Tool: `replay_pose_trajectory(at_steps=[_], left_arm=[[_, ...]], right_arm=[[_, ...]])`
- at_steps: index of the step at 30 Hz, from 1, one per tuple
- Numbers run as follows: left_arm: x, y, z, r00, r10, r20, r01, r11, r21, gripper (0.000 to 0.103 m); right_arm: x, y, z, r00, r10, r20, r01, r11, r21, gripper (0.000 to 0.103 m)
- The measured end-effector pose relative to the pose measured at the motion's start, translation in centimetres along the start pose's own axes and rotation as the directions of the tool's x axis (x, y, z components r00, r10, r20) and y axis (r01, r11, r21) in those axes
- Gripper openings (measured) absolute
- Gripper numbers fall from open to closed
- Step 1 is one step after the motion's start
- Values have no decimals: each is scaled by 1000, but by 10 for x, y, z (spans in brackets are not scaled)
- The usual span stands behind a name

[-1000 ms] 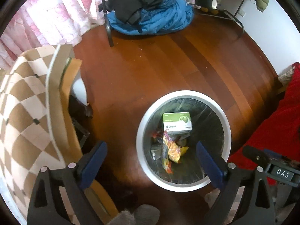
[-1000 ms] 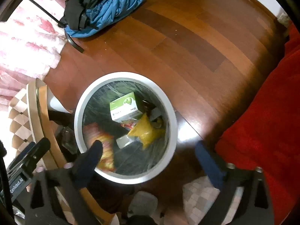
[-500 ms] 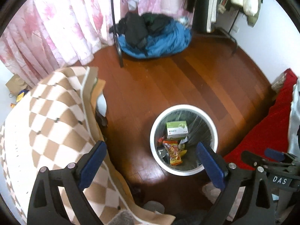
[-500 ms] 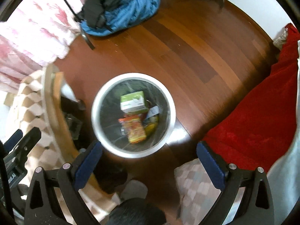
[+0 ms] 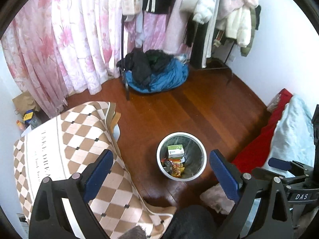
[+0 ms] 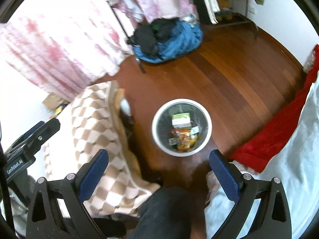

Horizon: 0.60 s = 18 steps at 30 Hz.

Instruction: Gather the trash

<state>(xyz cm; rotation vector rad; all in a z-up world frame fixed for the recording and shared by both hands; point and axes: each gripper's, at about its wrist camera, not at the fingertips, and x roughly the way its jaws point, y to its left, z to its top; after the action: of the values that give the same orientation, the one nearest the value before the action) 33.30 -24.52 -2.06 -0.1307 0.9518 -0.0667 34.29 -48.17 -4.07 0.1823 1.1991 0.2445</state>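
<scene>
left wrist view looks down from high up on a white bin (image 5: 201, 164) standing on the wood floor (image 5: 179, 109). inside lie a green and white box (image 5: 175, 150) at the far side and an orange snack bag (image 5: 176, 166) nearer, with smaller scraps around them. left gripper (image 5: 161, 172) hangs well above it, jaws spread wide, nothing between the blue pads. right wrist view shows the same bin (image 6: 156, 129) from above, box (image 6: 181, 119) and bag (image 6: 183, 139) inside; right gripper (image 6: 158, 170) is likewise wide open and empty. a checkered blanket (image 5: 79, 139) lies left of the bin, a red cloth (image 5: 259, 139) to its right, a blue heap (image 5: 159, 77) of clothes beyond by the pink curtain (image 5: 59, 45).
</scene>
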Motion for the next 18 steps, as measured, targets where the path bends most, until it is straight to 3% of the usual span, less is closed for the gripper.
replay_pose_trajectory(at_steps=[8,18], left_arm=[[-64,4,-18,998,-60,33,60,998,23,99],[-96,16,-40,992,-119,38,120,993,-15,99]], right_arm=[[-73,38,-30,993,107,50,-103,993,-63,102],[-120,52,-57,985,165,59,-160,983,-87,102]])
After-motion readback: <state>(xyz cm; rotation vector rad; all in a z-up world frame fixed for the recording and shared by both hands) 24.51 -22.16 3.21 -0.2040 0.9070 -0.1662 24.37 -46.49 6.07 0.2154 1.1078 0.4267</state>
